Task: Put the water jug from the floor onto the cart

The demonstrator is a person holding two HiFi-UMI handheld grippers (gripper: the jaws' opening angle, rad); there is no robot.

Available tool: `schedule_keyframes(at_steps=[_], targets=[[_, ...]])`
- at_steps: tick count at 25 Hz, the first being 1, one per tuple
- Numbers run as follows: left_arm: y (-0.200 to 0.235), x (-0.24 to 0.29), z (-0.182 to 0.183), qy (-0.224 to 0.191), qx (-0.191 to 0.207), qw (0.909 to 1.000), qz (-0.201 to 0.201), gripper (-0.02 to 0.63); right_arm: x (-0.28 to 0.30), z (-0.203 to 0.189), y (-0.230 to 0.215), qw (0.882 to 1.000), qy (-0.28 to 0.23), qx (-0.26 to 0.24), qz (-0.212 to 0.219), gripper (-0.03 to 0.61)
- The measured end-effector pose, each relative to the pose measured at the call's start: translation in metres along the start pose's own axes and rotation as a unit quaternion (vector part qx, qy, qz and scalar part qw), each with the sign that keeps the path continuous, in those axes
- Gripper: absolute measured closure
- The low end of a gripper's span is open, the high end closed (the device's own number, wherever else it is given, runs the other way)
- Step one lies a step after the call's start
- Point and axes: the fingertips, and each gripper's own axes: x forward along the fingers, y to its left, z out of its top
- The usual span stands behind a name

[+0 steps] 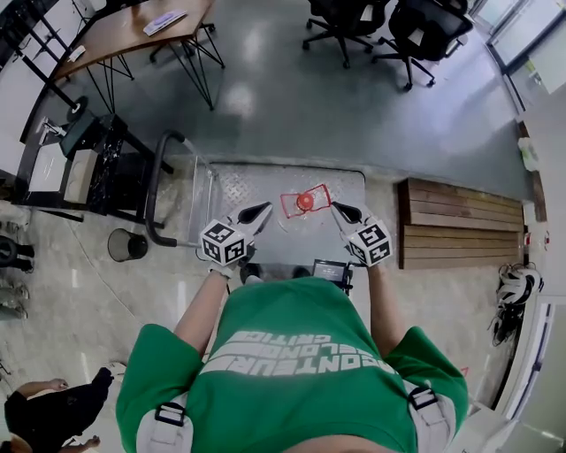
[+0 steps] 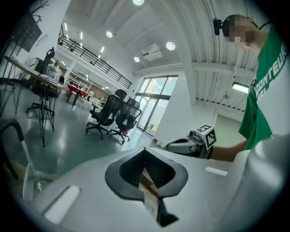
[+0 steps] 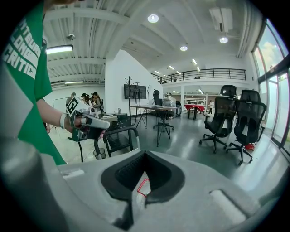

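1. A grey polished floor (image 1: 292, 97) runs past a desk (image 1: 133, 31) and office chairs (image 1: 424, 26). A wooden pallet (image 1: 460, 221) lies to the right of a flat cart (image 1: 239, 181).
2. The water jug (image 1: 306, 202) shows from above over the cart's metal deck, near its middle, cap up. Whether it rests on the deck cannot be told from this angle.
3. The person in the green shirt (image 1: 292, 354) stands at the cart's near edge, with one gripper on either side of the jug's top.
4. The left gripper (image 1: 265, 209) has its jaws drawn together at the tips. Its tip is just beside the left edge of the jug's red handle (image 1: 328, 195). Only clear plastic and a brownish strip show in the slit, and a grip on anything cannot be made out.
5. The right gripper (image 1: 337, 209) is also closed to a narrow slit. Its tip meets the handle's right corner, and a strand of the red handle shows between its jaws.
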Motion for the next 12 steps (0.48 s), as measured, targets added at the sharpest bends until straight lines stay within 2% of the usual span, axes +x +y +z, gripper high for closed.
schedule_keyframes(at_steps=[12], targets=[[0.0005,-0.0010,0.0045,-0.003,0.001,1.0000,0.006,0.600,0.0016,0.0009,-0.0035,1.000,0.003,-0.002,0.004,0.586]])
